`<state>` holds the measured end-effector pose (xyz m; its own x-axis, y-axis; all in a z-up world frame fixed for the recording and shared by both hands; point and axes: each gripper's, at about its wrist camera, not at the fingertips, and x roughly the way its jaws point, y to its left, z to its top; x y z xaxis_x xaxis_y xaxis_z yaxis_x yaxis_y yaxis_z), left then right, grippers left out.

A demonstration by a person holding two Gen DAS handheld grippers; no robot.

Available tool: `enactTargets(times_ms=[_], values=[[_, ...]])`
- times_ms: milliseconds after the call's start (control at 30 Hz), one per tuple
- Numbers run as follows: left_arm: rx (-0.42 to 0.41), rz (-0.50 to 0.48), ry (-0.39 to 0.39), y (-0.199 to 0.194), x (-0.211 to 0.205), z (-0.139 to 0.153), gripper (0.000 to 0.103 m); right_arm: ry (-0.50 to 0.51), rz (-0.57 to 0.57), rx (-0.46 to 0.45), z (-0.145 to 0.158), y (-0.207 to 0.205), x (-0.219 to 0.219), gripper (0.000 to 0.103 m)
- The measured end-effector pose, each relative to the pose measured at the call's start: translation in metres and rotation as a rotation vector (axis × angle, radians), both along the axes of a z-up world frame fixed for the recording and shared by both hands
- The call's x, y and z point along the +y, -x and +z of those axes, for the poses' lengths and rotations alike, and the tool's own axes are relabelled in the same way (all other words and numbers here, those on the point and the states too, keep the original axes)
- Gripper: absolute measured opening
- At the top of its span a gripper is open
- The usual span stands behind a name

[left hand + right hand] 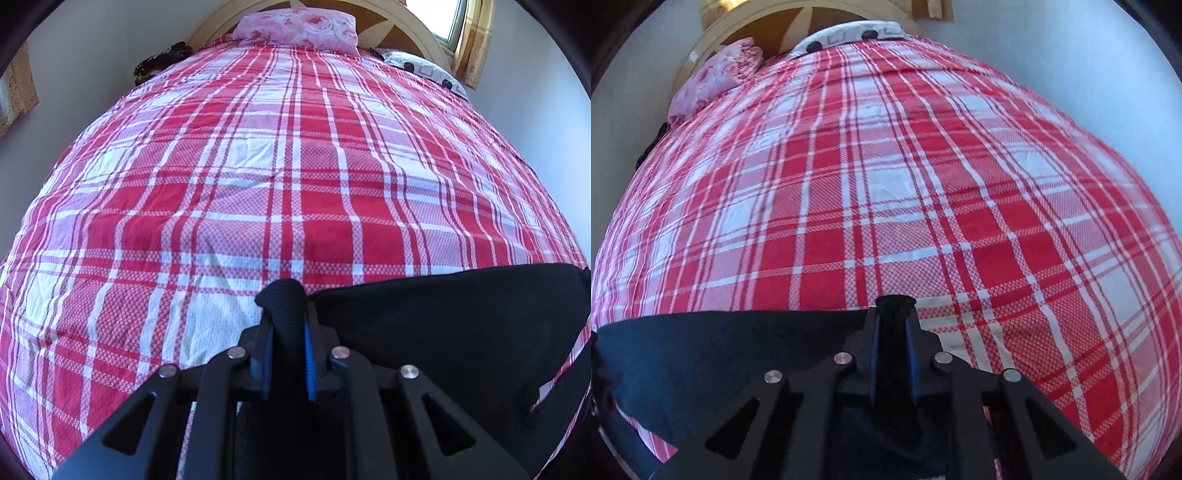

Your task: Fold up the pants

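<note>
Holding the black pants (461,332) at the foot end of the bed (258,166), I have both grippers on one edge. My left gripper (287,295) has its jaws pinched tight on a bunch of cloth. My right gripper (894,314) has its jaws squeezed on another bunch. I think this is the first fold. Next I should lift both together and carry the edge toward the pillow (299,24).

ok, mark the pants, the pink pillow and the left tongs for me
pants (461,325), left wrist view, on the flat black cloth right of the tongs.
pink pillow (299,26), left wrist view, on its flowered top face.
left tongs (288,325), left wrist view, midway between the tips, shut on the pants.
</note>
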<state>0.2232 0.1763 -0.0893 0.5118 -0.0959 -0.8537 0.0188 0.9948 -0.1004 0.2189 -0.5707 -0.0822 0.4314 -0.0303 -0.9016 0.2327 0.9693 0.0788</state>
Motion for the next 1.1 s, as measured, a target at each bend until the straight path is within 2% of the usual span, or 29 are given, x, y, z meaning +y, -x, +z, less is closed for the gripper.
enactTargets(times_ms=[67, 133, 267, 433, 633, 800, 1000, 1100], values=[[-0.042, -0.008, 0.005, 0.007, 0.003, 0.012, 0.014, 0.026, 0.01, -0.044, 0.016, 0.009, 0.003, 0.013], [-0.092, -0.008, 0.027, 0.016, 0.007, 0.026, 0.014, 0.064, 0.028, -0.127, 0.043, 0.025, 0.007, 0.013], [-0.209, -0.021, 0.086, 0.044, 0.014, 0.057, 0.014, 0.057, 0.026, -0.293, 0.095, 0.066, 0.006, 0.013], [-0.286, -0.018, 0.183, 0.083, 0.029, 0.075, 0.014, 0.053, 0.024, -0.419, 0.125, 0.123, 0.008, 0.013], [-0.336, -0.014, 0.269, 0.141, 0.042, 0.066, 0.014, -0.001, 0.017, -0.494, 0.116, 0.192, 0.002, 0.013], [-0.329, -0.01, 0.314, 0.174, 0.048, 0.046, 0.014, -0.033, -0.001, -0.532, 0.1, 0.242, -0.005, 0.013], [-0.305, 0.001, 0.334, 0.195, 0.049, 0.022, 0.014, -0.064, -0.043, -0.485, 0.073, 0.267, -0.01, 0.014], [-0.318, -0.017, 0.313, 0.206, 0.047, 0.017, 0.015, -0.074, -0.059, -0.445, 0.063, 0.271, -0.011, 0.014]])
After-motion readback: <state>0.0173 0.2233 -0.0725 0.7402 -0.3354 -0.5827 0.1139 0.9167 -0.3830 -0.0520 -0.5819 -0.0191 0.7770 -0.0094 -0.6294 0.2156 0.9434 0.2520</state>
